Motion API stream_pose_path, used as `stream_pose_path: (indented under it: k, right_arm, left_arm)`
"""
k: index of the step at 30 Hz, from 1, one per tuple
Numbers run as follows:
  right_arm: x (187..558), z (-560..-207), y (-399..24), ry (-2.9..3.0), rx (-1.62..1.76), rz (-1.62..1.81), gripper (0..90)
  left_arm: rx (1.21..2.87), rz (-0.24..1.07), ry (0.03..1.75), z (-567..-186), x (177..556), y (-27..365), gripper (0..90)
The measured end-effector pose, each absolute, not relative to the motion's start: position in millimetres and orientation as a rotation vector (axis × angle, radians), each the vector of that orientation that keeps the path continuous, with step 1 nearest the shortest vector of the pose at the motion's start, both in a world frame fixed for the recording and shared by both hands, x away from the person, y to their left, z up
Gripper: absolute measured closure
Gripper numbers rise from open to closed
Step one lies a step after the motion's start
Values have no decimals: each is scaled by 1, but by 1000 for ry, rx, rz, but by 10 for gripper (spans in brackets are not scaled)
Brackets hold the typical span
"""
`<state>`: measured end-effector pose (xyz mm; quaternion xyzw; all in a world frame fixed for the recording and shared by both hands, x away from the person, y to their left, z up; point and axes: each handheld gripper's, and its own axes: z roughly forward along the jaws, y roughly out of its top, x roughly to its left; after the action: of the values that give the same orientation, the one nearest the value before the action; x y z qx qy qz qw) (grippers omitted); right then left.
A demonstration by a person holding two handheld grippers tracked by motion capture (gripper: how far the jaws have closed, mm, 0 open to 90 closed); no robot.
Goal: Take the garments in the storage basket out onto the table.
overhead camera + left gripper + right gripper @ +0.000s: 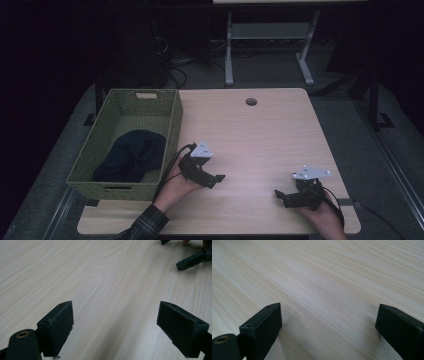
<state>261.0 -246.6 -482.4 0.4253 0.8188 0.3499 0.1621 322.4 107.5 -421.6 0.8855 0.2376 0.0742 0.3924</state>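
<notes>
While both spread wide, left gripper (115, 322) and right gripper (328, 327) hold nothing

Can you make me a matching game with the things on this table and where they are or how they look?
Things:
1. basket
2. dark cloth
3. left hand-held gripper
4. round hole

Descriptions:
A. near the table's far edge
B. green and woven, at the table's left side
C. open, with nothing between its jaws
D. lying inside the basket

Pairs: 1-B, 2-D, 3-C, 4-A
</notes>
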Motion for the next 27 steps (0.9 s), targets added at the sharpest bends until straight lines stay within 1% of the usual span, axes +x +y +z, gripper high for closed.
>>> stream_pose_path:
  k: [11,23,27]
  right_arm:
    - [261,-482,-247,2337,1213,998,65]
    - [261,-482,-247,2338,1211,997,65]
    - [261,-482,-247,2338,1210,996,65]
  left_arm:
    - [2259,184,578,-412,324,106,135]
    - [2232,183,558,-394,327,108,135]
    - [2219,164,551,-390,330,109,135]
